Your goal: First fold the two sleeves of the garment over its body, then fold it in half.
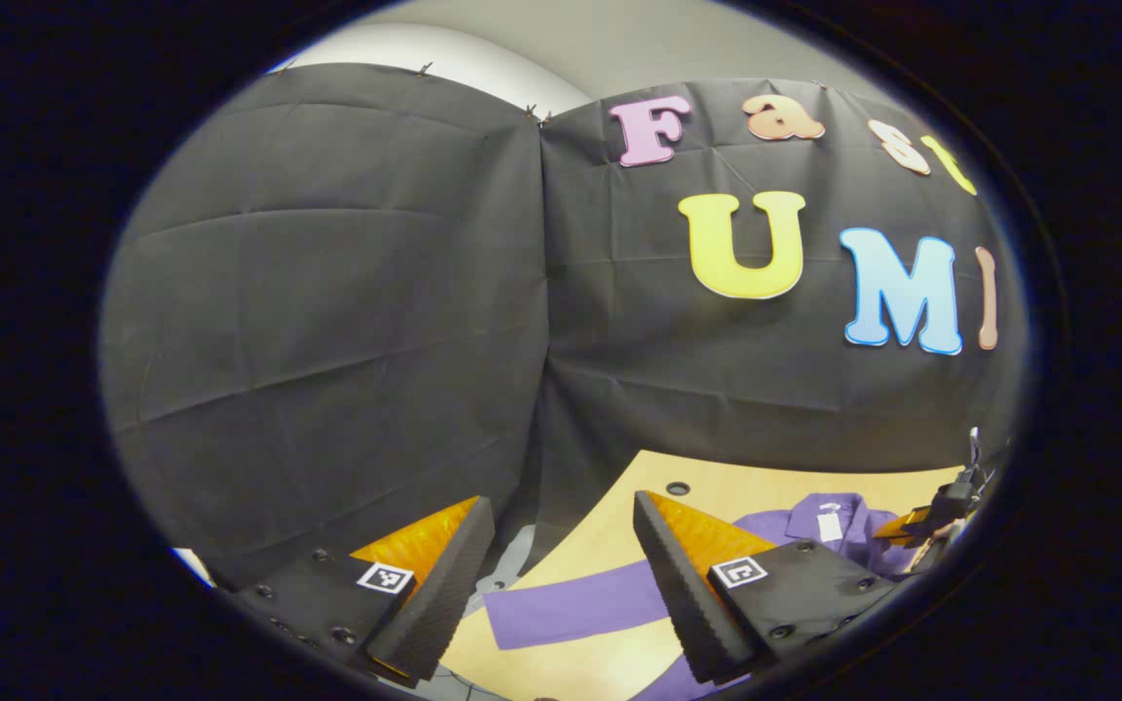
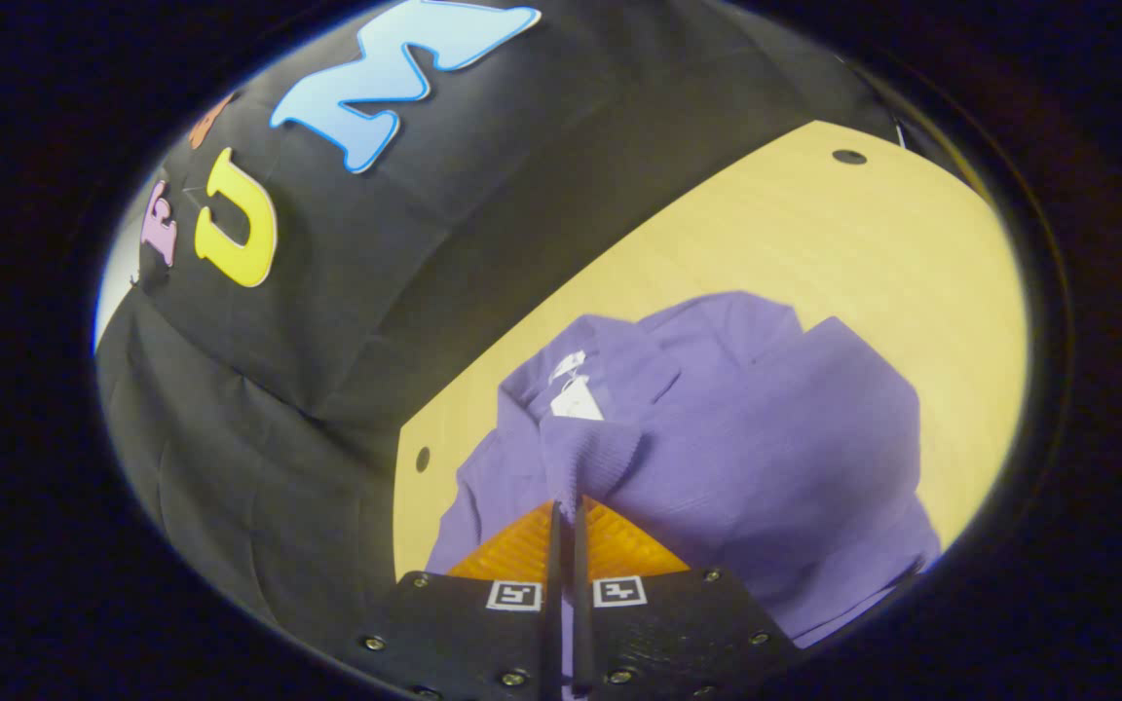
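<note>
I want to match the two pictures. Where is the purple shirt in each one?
Left gripper view: the purple cloth shirt lies low right, one sleeve stretched left.
Right gripper view: centre to lower right, its cloth pinched at the bottom.
Shared landmark: the white neck tag.

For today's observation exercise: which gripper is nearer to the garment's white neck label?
Right. The right gripper is shut on purple fabric just below the white neck label; the left gripper, jaws open, hangs over the outstretched sleeve, farther off.

Pale wooden table [image 2: 814, 253] with small round holes, creased black cloth wall [image 1: 327, 292] close behind
</note>
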